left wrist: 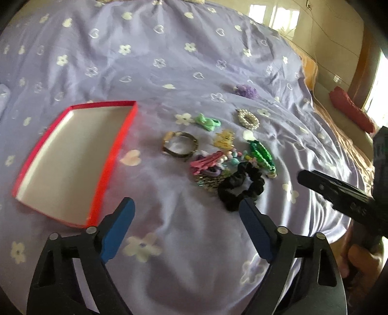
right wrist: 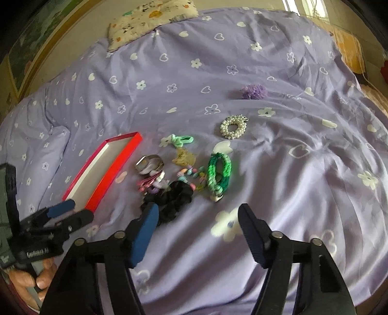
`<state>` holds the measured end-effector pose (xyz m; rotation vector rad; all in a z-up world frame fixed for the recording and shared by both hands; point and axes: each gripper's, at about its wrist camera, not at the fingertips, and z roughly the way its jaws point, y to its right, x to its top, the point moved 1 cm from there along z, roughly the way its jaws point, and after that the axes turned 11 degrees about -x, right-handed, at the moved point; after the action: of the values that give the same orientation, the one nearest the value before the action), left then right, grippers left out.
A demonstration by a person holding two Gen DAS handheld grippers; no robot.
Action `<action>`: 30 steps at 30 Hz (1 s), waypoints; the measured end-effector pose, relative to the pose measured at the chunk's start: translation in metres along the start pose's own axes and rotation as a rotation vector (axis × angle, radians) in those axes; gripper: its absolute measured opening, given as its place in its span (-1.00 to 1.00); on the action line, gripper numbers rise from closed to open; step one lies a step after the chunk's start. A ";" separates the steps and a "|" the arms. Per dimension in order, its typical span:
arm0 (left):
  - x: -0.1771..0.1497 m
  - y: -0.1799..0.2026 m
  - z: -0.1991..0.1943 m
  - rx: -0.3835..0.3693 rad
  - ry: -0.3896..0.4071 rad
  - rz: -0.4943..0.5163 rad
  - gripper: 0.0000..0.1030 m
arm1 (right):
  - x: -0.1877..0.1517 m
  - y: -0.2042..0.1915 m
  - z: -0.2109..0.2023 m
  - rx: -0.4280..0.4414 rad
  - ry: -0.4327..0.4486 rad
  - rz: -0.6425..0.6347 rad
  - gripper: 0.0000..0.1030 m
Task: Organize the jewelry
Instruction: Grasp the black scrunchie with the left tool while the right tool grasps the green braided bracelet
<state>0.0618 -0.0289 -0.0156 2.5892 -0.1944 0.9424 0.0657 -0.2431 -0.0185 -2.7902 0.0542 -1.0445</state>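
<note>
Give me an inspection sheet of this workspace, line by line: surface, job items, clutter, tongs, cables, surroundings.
Surface: purple bedspread with white flowers and hearts, wrinkled.
Job's things: red tray empty; black scrunchie, green braided band, pearl ring, metal bangle, green tie and small clips lie loose beside it; purple scrunchie apart, farther back.
Clutter: nothing seen.
Tongs: left tongs open, empty; right tongs open, empty, above the bedspread.
Cables: nothing seen.
Surroundings: patterned pillow at the head; red cushion to the side.
</note>
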 end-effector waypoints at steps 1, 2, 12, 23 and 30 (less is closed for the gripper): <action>0.001 0.001 0.005 -0.011 -0.010 -0.003 0.59 | 0.002 0.003 0.004 0.001 -0.005 0.006 0.15; 0.003 0.002 0.011 -0.024 -0.021 -0.006 0.52 | 0.005 0.006 0.012 0.001 -0.015 0.016 0.04; 0.017 0.010 0.059 -0.115 -0.103 -0.019 0.25 | 0.021 0.019 0.058 -0.012 -0.085 0.035 -0.32; 0.012 0.015 0.086 -0.180 -0.169 0.014 -0.71 | 0.024 0.016 0.088 -0.020 -0.133 0.025 -0.69; 0.010 0.019 0.078 -0.201 -0.153 0.041 -0.85 | 0.024 0.017 0.089 -0.034 -0.120 0.021 -0.79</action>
<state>0.1106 -0.0769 -0.0587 2.4784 -0.3653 0.6986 0.1420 -0.2499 -0.0718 -2.8697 0.0874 -0.8779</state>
